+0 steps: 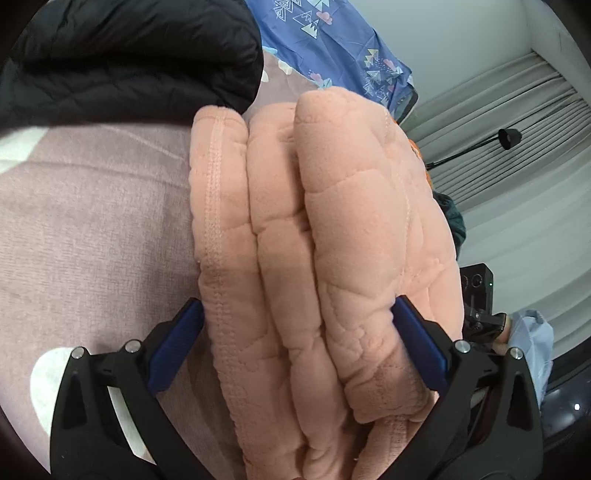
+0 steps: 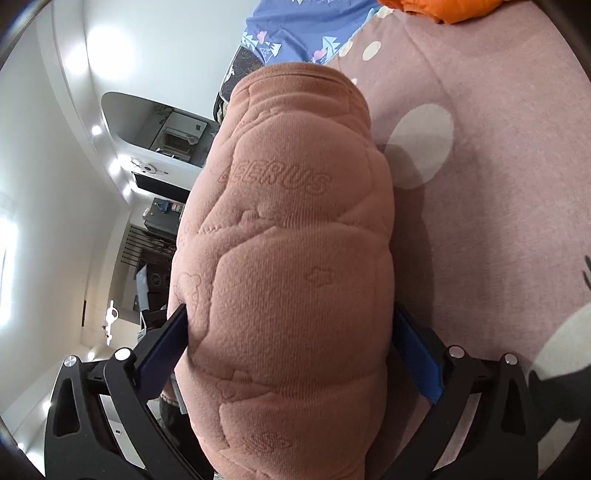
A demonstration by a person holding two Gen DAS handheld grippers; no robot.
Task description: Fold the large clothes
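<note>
A thick peach-pink quilted fleece garment point(image 1: 317, 240) is folded into several layers. My left gripper point(image 1: 297, 321) is shut on the folded stack, its blue pads point(image 1: 417, 343) pressing in from both sides. In the right wrist view the same garment point(image 2: 288, 258) shows embossed bears and lettering, and my right gripper point(image 2: 290, 332) is shut on its bulky folded end, with blue pads point(image 2: 417, 354) on each side. The garment hangs over a mauve bed sheet point(image 1: 92, 229).
A black quilted jacket point(image 1: 129, 55) lies at the upper left. A blue patterned cloth point(image 1: 332, 40) lies beyond it. An orange garment point(image 2: 443, 9) lies at the far edge of the mauve sheet point(image 2: 498, 166). Grey curtains point(image 1: 517, 147) and a black lamp point(image 1: 509, 138) stand to the right.
</note>
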